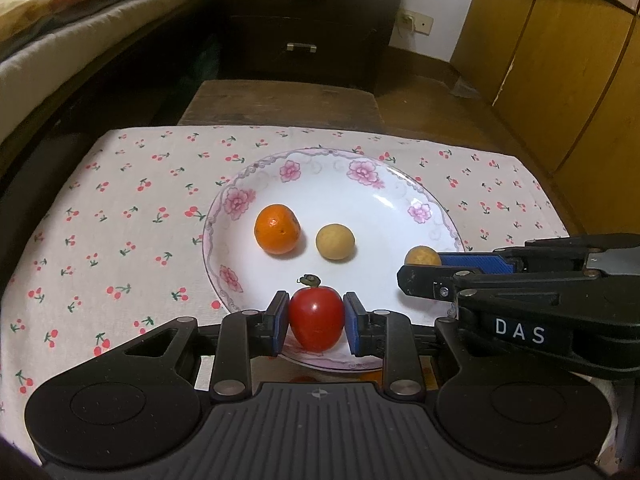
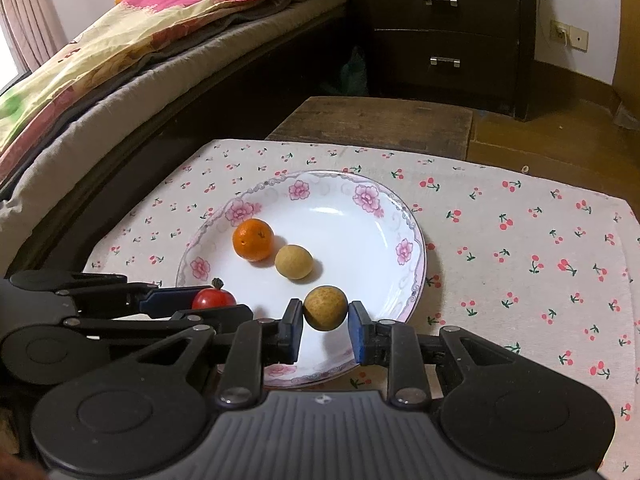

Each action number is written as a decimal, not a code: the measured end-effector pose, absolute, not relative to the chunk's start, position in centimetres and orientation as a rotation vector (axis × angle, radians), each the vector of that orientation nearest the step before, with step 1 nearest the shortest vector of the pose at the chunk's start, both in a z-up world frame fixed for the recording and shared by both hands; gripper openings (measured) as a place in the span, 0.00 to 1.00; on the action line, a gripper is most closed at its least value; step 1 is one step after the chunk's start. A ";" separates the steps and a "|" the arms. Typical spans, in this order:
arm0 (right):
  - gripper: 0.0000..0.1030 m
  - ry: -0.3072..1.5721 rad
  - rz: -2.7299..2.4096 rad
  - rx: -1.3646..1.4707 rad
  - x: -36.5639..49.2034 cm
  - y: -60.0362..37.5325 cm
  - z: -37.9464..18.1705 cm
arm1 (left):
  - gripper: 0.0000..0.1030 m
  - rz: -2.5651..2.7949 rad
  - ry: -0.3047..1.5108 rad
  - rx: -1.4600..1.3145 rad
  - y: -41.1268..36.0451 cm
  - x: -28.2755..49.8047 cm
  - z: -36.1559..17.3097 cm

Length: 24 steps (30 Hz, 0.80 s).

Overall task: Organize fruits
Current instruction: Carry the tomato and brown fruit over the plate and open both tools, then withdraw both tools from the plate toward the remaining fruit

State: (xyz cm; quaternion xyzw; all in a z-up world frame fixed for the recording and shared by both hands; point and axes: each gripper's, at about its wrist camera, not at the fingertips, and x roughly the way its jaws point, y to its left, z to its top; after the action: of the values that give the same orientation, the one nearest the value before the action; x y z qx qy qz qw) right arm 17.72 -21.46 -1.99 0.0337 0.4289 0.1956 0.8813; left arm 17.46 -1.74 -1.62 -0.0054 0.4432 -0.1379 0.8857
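A white plate [image 1: 384, 200] [image 2: 352, 216] with pink flowers on its rim rests on the cherry-print cloth. On it lie an orange [image 1: 277, 229] [image 2: 253, 239] and a tan round fruit [image 1: 335, 241] [image 2: 293, 261]. My left gripper [image 1: 317, 322] [image 2: 200, 307] is shut on a red fruit with a stem [image 1: 316, 316] [image 2: 213, 298], held just over the plate's near rim. My right gripper [image 2: 325, 322] [image 1: 424, 272] is shut on a brownish round fruit [image 2: 325, 307] [image 1: 422, 257] above the plate's near right part. The two grippers sit side by side.
The cherry-print cloth [image 1: 120, 220] [image 2: 540, 260] covers a low wooden table [image 1: 280, 100] [image 2: 380, 120]. A bed with a quilt [image 2: 120, 40] runs along the left. A dark drawer chest [image 1: 308, 20] [image 2: 440, 28] stands behind, and yellow cabinets [image 1: 560, 60] on the right.
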 end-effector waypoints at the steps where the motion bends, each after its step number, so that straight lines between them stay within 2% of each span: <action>1: 0.27 0.894 0.407 0.070 17.7 -21.5 -2.0 | 0.35 -0.287 0.922 -0.011 -1.7 17.5 -1.6; 24: 0.27 0.878 0.397 0.070 17.3 -21.6 -1.4 | 0.39 -0.291 0.905 -0.023 -1.5 17.0 -1.0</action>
State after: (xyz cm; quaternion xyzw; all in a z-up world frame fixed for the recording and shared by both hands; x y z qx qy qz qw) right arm 17.32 -21.61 -1.38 0.0335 0.4220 0.1907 0.8857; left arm 16.97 -1.55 -1.02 -0.0108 0.4358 -0.1399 0.8891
